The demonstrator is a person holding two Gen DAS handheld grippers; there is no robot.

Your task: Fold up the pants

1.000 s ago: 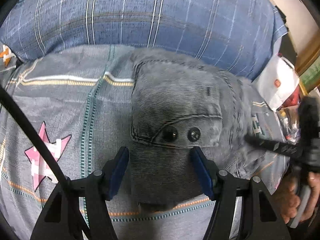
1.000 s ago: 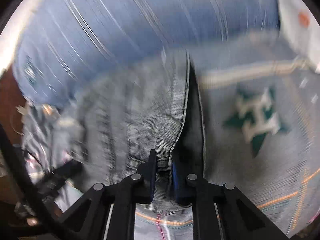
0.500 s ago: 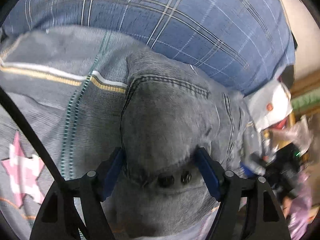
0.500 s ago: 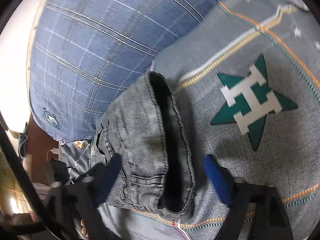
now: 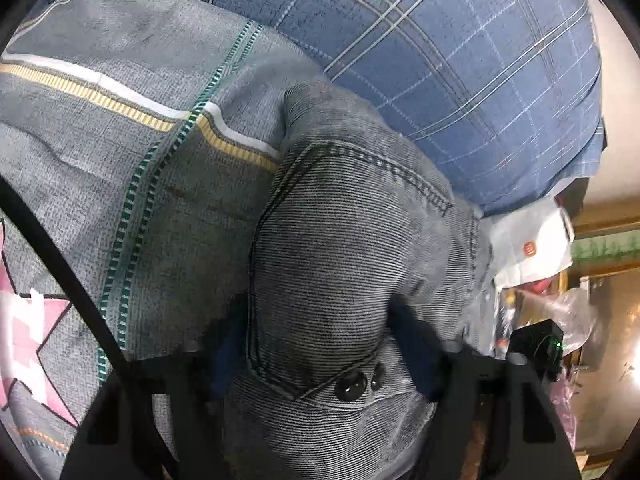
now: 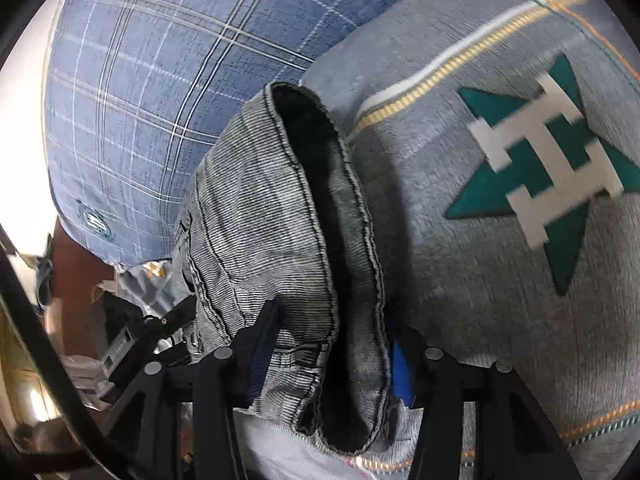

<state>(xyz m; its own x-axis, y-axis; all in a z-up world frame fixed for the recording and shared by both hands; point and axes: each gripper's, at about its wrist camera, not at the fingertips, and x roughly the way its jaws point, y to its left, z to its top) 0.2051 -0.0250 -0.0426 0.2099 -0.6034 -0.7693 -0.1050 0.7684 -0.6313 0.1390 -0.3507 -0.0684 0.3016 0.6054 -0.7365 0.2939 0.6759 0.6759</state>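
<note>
The grey denim pants (image 5: 344, 256) lie in a folded bundle on a grey patterned bedspread (image 5: 120, 152). In the left wrist view a pocket flap with two black buttons (image 5: 354, 380) faces me. My left gripper (image 5: 320, 344) is open, with its blue-padded fingers on either side of the bundle. In the right wrist view the pants (image 6: 256, 216) show their dark open waistband (image 6: 332, 216). My right gripper (image 6: 328, 356) is open, and its fingers straddle the bundle's end.
A large blue plaid pillow (image 5: 460, 48) lies just behind the pants and also shows in the right wrist view (image 6: 152, 80). A white bag (image 5: 532, 248) and clutter sit at the bed's right side. The bedspread (image 6: 520, 260) carries a green star patch.
My right gripper was shut on the waistband a second ago and has opened. Both grippers have pushed further in around the bundle. The left view has tilted right.
</note>
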